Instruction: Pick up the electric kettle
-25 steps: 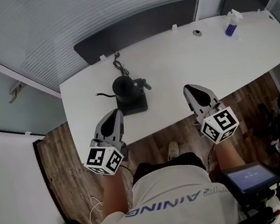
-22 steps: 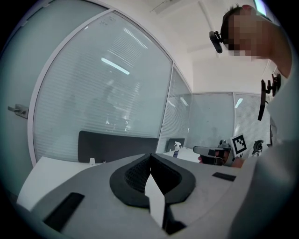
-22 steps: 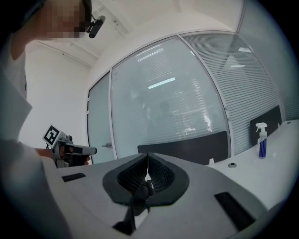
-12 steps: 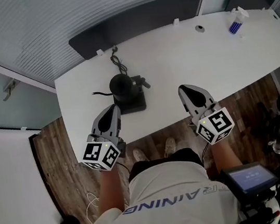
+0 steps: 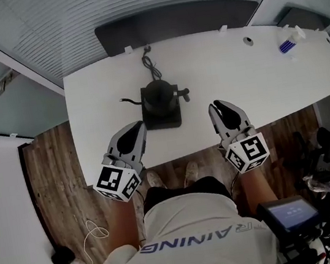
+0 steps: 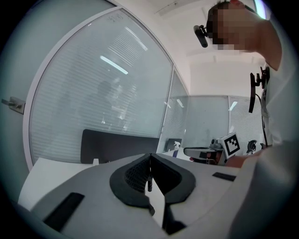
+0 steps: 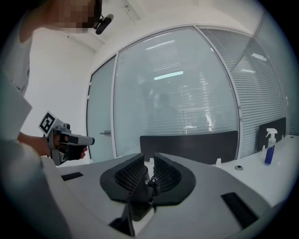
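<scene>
Kettle sits ahead, between both grippers; left gripper jaws closed, empty; right gripper jaws opening, nothing between them

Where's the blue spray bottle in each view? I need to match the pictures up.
Head view: spray bottle at the far right of the white desk, near its back edge.
Left gripper view: small, just right of centre, past the right end of the dark panel.
Right gripper view: far right, standing on the desk.
Shared landmark: the dark panel behind the desk.
</scene>
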`<state>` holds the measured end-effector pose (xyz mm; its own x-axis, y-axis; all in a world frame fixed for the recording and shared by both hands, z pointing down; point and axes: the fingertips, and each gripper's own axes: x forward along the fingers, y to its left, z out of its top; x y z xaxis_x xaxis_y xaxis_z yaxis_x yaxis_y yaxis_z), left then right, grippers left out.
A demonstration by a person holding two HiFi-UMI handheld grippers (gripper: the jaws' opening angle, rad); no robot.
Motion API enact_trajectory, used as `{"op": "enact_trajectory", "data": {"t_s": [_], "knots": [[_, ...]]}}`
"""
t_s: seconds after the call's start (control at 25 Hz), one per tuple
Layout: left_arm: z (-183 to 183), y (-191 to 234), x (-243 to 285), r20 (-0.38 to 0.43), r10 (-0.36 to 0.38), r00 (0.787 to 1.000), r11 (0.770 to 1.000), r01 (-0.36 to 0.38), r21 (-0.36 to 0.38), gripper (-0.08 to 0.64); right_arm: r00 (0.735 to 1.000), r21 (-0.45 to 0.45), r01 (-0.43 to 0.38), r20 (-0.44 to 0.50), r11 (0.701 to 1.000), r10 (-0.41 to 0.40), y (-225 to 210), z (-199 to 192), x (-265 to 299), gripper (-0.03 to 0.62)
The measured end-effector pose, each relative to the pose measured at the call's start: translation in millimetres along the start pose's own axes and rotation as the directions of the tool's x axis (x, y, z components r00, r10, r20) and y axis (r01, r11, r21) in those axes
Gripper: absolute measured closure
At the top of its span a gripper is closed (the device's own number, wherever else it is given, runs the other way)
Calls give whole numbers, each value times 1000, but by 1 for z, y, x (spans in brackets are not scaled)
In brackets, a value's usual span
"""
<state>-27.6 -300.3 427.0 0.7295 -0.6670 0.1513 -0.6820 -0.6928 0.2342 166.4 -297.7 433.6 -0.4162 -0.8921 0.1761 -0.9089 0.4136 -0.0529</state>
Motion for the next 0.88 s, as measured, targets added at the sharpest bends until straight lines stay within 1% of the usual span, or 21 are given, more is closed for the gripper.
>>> {"op": "enact_trajectory", "data": {"t_s": [0.04,0.08,0.32,0.44,0.48,0.56,0.64,0.76,0.88], "knots": [[-3,4,-3,-1,4,1000,1000,-4,-9,543,1000,-2,3,-13,1000,-3,3,-4,5,519],[-5,9,-7,-3,8,1000,1000,-8,-17,543,1000,-5,7,-26,1000,-7,4,-8,10,495],[-14,16,-21,-10,-12,1000,1000,12,-16,543,994,-39,62,-84,997,-65,1,-38,32,448],[-20,17,-25,-20,-1,1000,999,1,-32,543,990,-31,101,-94,994,-104,-6,-56,43,418],[-22,18,-27,-26,6,1000,999,-7,-38,543,989,-27,116,-89,993,-118,-10,-61,48,397],[-29,23,-32,-37,26,999,998,-27,-50,543,986,-34,145,-81,989,-147,-17,-69,59,374],[-37,29,-40,-48,51,998,996,-54,-68,543,983,-45,157,-92,986,-161,-23,-82,73,357],[-46,37,-54,-59,94,994,991,-99,-89,543,981,-80,146,-120,986,-155,-23,-101,90,357],[-50,46,-65,-69,133,989,984,-140,-111,543,973,-119,138,-171,983,-157,-22,-125,102,357]]}}
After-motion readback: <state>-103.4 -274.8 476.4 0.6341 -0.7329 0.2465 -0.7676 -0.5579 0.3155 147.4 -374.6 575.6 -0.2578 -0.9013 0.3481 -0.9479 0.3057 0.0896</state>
